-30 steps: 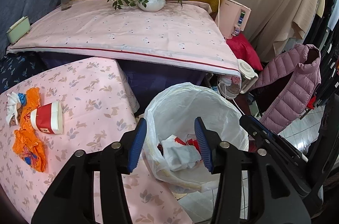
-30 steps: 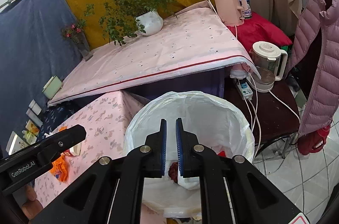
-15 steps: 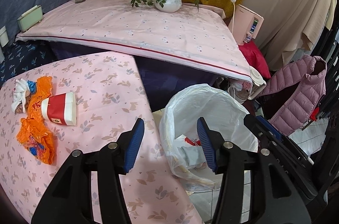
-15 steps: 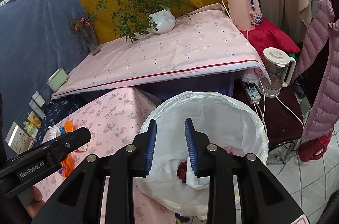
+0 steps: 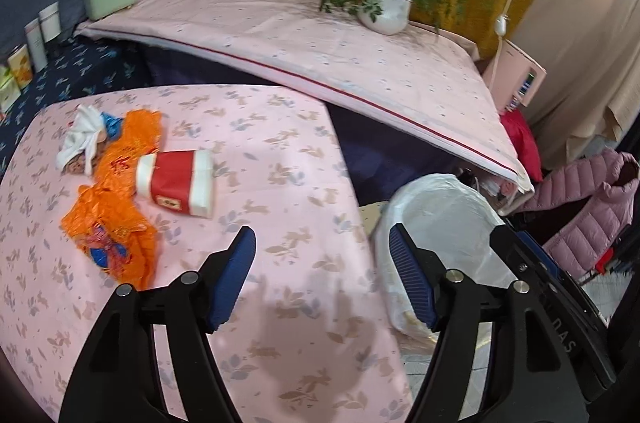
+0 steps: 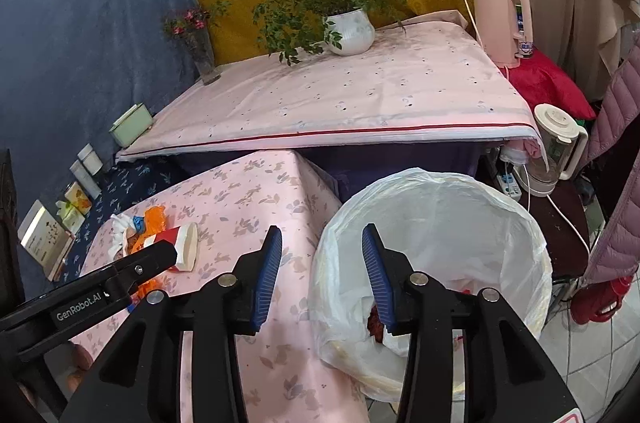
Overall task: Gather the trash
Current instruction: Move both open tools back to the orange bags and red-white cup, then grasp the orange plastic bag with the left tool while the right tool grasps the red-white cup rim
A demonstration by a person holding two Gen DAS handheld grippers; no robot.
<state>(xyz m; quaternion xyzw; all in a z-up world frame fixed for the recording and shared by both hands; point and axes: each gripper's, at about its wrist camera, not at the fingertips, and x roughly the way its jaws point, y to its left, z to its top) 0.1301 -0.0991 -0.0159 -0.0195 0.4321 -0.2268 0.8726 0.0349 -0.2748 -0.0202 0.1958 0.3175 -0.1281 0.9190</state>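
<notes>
Left wrist view: we are carrying the left gripper [image 5: 322, 255] with jaws just widening, nothing between them, above the table's [image 5: 280, 323] near edge. The red-and-white carton [image 5: 176, 181] is lying ahead-left, long axis crosswise, among orange wrappers [image 5: 112, 231]. The right gripper [image 6: 320, 263], half-open, empty, is hanging farther off at the bin bag's [image 6: 500, 223] rim.

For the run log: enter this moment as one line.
left hand-held gripper: opening, empty | right hand-held gripper: opening, empty | red carton, orange wrapper: on table | bin: lined
</notes>
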